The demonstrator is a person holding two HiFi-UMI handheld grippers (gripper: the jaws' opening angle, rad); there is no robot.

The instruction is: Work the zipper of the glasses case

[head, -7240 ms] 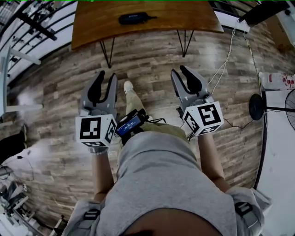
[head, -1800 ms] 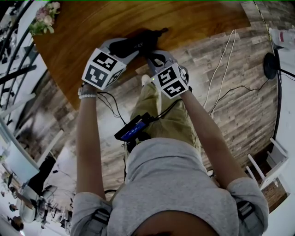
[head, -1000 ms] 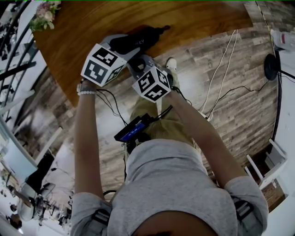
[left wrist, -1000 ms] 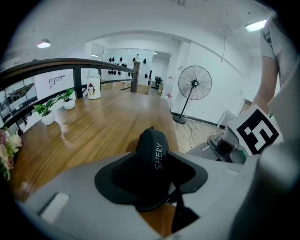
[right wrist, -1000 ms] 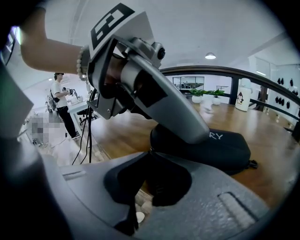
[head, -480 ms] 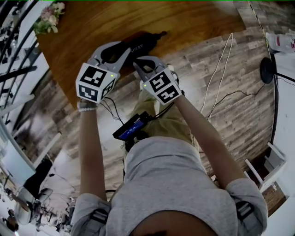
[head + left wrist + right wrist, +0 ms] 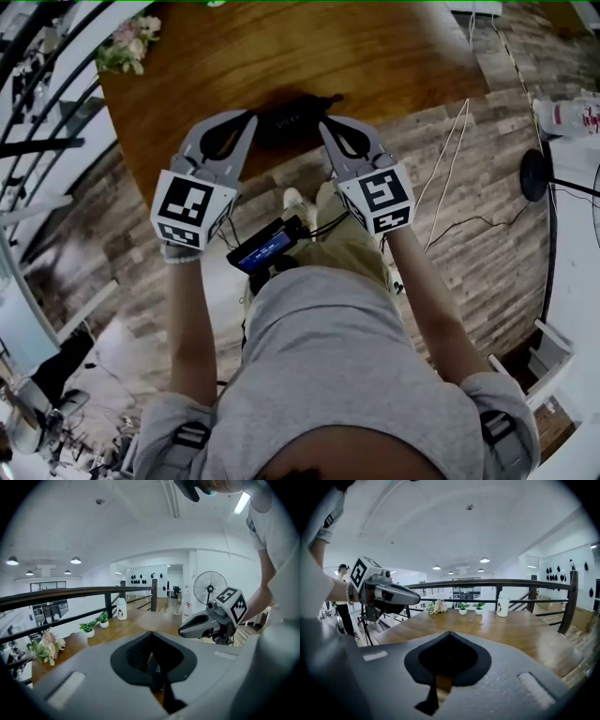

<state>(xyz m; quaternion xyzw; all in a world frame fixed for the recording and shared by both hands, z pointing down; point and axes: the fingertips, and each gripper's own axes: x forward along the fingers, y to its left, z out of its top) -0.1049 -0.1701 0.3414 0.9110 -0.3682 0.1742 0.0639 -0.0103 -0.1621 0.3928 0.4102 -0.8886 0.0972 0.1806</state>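
So, step: both grippers are set at the ends of the glasses case (image 7: 286, 117), ahead of running the zip (judgement).
Case: dark, lying lengthwise at the near edge of the wooden table (image 7: 375, 56). Resting or lifted clear, not resolvable.
Left gripper (image 7: 251, 116): at the case's left end. Its jaws have just been closing and meet at the tips. The case fills the opening behind the tips in the left gripper view; whether the tips nip an edge of it can't be told.
Right gripper (image 7: 324, 122): at the case's right end. Its jaws have likewise just closed, tips together. Its own view shows the dark case in the opening with wood below; a pinch on anything is not confirmed.
Pull: not made out. A short tab (image 7: 330, 97) pokes out at the right end and may be the puller or a loop.
Doing it well: the operator should anchor the case body with one gripper near the zip's start and put the other on the pull only, not the fabric. Draw along the zip line, steady, with no upward yank.
Risk: a thin pull could slip from closed tips, so check the grip before pulling.
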